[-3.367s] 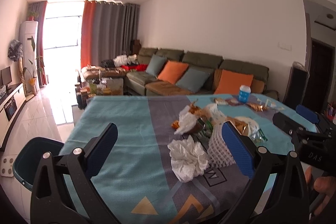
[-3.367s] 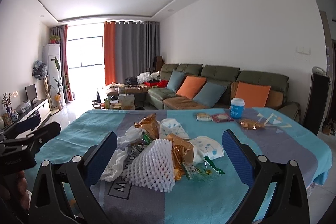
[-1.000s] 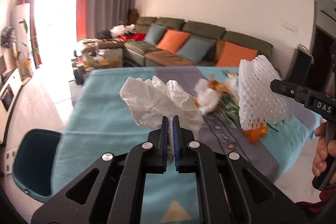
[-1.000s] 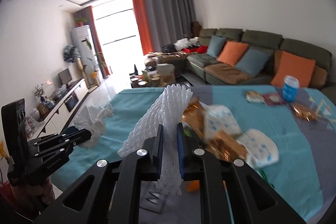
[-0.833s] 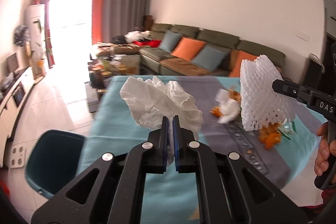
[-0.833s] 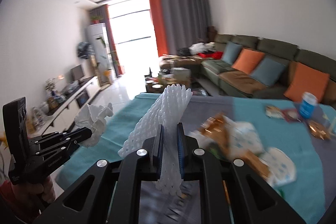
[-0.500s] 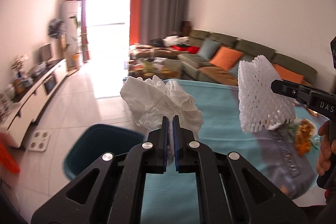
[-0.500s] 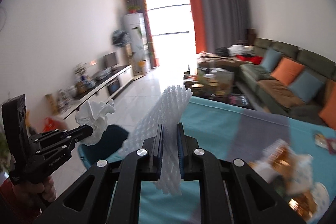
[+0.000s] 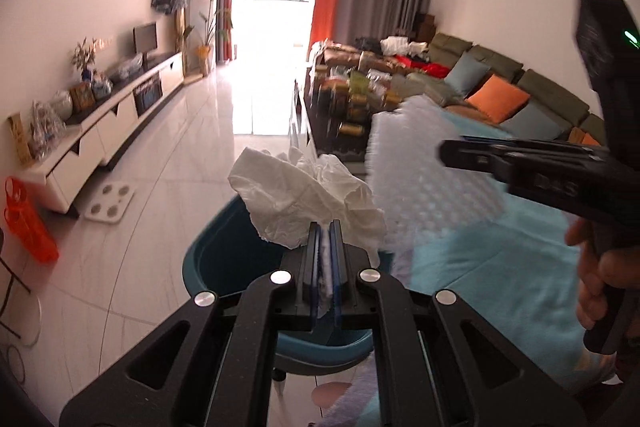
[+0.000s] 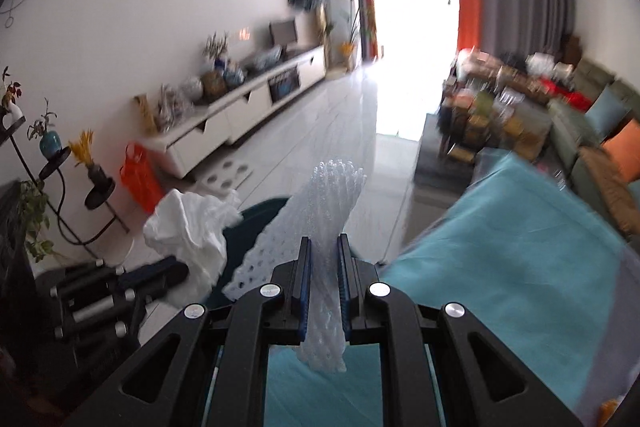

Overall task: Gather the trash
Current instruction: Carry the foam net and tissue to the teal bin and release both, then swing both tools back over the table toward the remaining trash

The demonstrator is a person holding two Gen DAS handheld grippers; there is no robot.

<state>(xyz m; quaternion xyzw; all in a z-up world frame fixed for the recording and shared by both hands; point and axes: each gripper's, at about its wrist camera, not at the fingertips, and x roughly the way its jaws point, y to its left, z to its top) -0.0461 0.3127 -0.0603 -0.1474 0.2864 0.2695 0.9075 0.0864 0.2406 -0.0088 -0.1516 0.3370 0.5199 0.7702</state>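
My left gripper [image 9: 325,231] is shut on a crumpled white tissue [image 9: 304,199] and holds it above the dark teal trash bin [image 9: 216,263] on the floor. My right gripper [image 10: 323,247] is shut on a white foam fruit net [image 10: 320,223]. In the left wrist view the foam net [image 9: 424,183] hangs just right of the tissue, with the right gripper behind it. In the right wrist view the tissue [image 10: 192,231] and the bin [image 10: 256,215] lie low left, partly hidden by the net.
The table with its teal cloth [image 10: 500,267] lies to the right of the bin. A white TV cabinet [image 9: 116,123] runs along the left wall. An orange bag [image 9: 24,215] and a white scale [image 9: 110,197] sit on the tiled floor. The sofa [image 9: 520,95] stands at the far right.
Both grippers have swung left from over the table toward the floor, carrying the tissue and the foam net. The bin is now directly below the tissue.
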